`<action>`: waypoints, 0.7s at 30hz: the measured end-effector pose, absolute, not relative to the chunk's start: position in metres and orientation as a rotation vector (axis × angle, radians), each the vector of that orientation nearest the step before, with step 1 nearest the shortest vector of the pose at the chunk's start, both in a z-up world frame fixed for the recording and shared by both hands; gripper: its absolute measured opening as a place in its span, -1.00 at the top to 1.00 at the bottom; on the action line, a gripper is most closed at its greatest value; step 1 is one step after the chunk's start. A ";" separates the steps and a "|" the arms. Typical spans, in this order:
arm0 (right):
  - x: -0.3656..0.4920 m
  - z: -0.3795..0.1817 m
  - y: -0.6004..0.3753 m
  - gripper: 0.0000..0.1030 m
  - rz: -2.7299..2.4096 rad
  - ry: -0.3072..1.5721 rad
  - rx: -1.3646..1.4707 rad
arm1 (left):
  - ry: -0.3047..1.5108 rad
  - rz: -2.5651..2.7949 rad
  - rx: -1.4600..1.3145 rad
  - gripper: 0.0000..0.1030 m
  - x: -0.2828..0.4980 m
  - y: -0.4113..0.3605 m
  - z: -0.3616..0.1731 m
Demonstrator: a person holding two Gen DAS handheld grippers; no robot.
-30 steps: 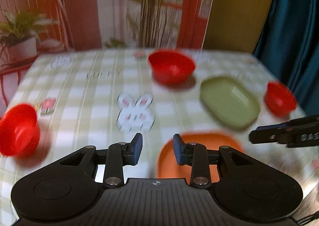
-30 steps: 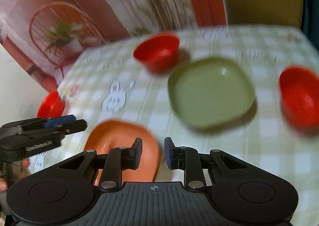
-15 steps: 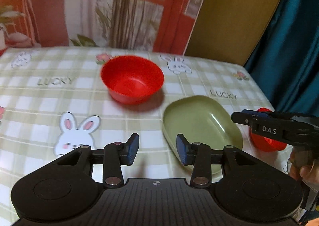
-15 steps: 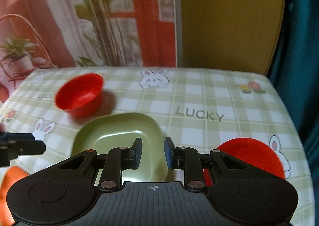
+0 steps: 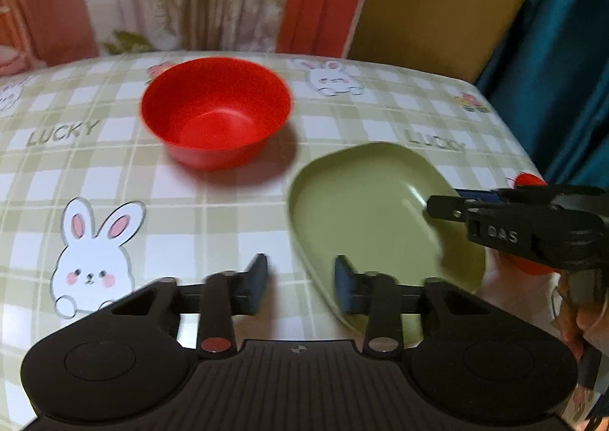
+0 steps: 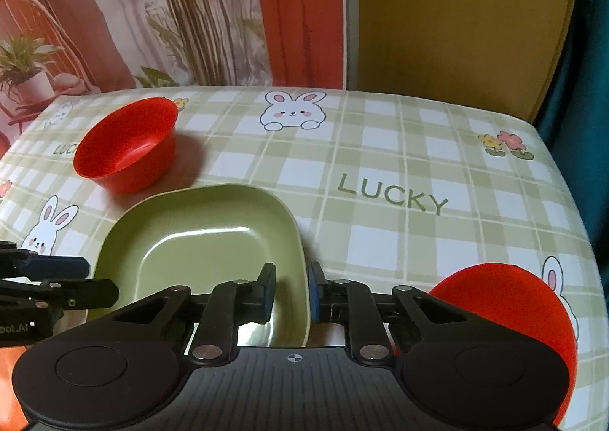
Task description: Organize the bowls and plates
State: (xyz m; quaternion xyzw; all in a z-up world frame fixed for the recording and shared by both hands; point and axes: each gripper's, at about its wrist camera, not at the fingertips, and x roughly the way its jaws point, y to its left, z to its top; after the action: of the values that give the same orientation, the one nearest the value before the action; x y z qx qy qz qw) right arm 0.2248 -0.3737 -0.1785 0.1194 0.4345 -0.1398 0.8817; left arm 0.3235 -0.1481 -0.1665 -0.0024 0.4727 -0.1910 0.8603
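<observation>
A green square plate [image 6: 205,248] lies on the checked tablecloth; it also shows in the left wrist view [image 5: 373,210]. My right gripper [image 6: 291,292] is open, its fingers standing on either side of the plate's right rim. My left gripper [image 5: 300,284] is open and empty at the plate's left edge. A red bowl [image 5: 215,117] stands behind, also seen in the right wrist view [image 6: 127,143]. A second red bowl [image 6: 533,313] sits at the near right, partly hidden by my right gripper.
The table's right edge [image 6: 571,179] runs beside a teal curtain [image 6: 586,88]. A wooden board [image 6: 456,19] and a printed backdrop stand behind the table. An orange plate's edge [image 6: 7,374] shows at the lower left.
Both grippers have swung right and closed in on the green plate. The right gripper's fingers now straddle its rim; the orange plate has nearly left view.
</observation>
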 end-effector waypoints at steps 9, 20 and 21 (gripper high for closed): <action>0.216 -0.166 -0.372 0.85 -0.290 0.896 0.307 | 0.963 -0.410 -0.001 0.75 0.319 -0.145 -0.162; 0.197 -0.113 -0.348 0.85 -0.245 0.822 0.370 | 0.851 -0.406 -0.002 0.75 0.299 -0.122 -0.111; 0.196 -0.109 -0.344 0.85 -0.237 0.817 0.370 | 0.844 -0.401 -0.007 0.75 0.297 -0.119 -0.107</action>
State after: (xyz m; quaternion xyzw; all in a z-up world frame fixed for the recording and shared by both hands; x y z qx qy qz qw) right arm 0.1958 -0.3443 -0.1093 0.1784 0.3940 -0.1143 0.8944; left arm 0.2967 -0.1186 -0.1067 -0.0032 0.4067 -0.1933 0.8929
